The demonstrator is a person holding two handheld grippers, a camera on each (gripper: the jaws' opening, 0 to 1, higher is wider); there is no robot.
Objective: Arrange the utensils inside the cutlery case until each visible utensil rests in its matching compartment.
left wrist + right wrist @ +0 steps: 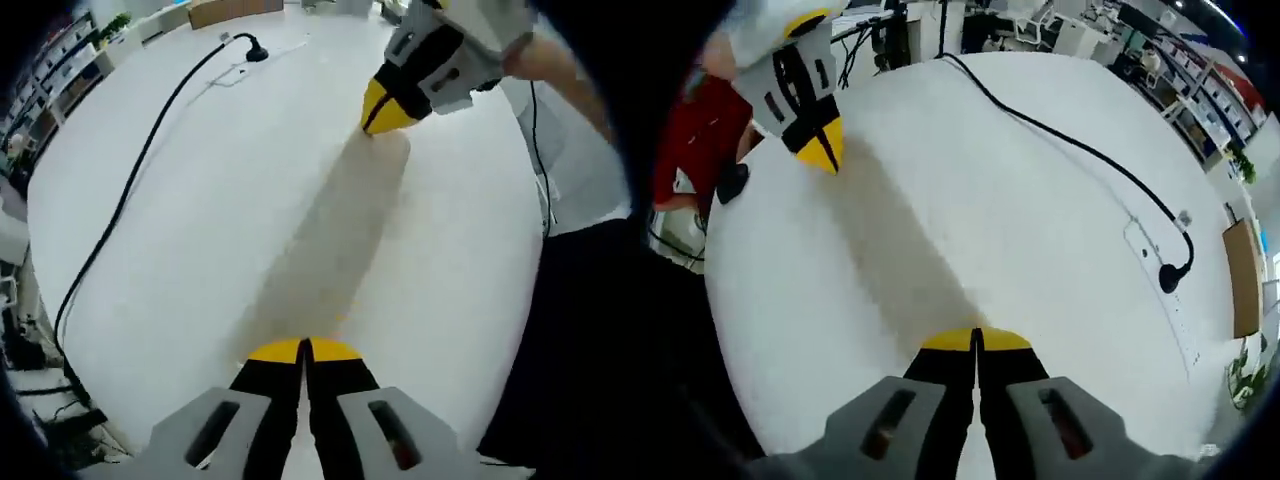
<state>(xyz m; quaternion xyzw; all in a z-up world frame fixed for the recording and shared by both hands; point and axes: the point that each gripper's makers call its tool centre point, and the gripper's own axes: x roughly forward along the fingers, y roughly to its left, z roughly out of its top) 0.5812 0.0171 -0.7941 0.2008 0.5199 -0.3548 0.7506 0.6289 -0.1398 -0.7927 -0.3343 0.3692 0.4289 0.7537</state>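
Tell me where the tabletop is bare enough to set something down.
Free: the white table between the black cable and the two shut grippers, left gripper and right gripper. In the right gripper view, the table between cable and left gripper is bare. Tight: the tips-to-tips strip.

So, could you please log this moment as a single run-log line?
left tongs: shut, empty | right tongs: shut, empty | both tips near white table | black cable lies across table | cutlery case: unseen

Readable text: none in either view.
Labels, brands, numbers: none legible on the white table [200, 230], the black cable [1080, 150] or the shelves [1200, 70], which are too small and blurred.
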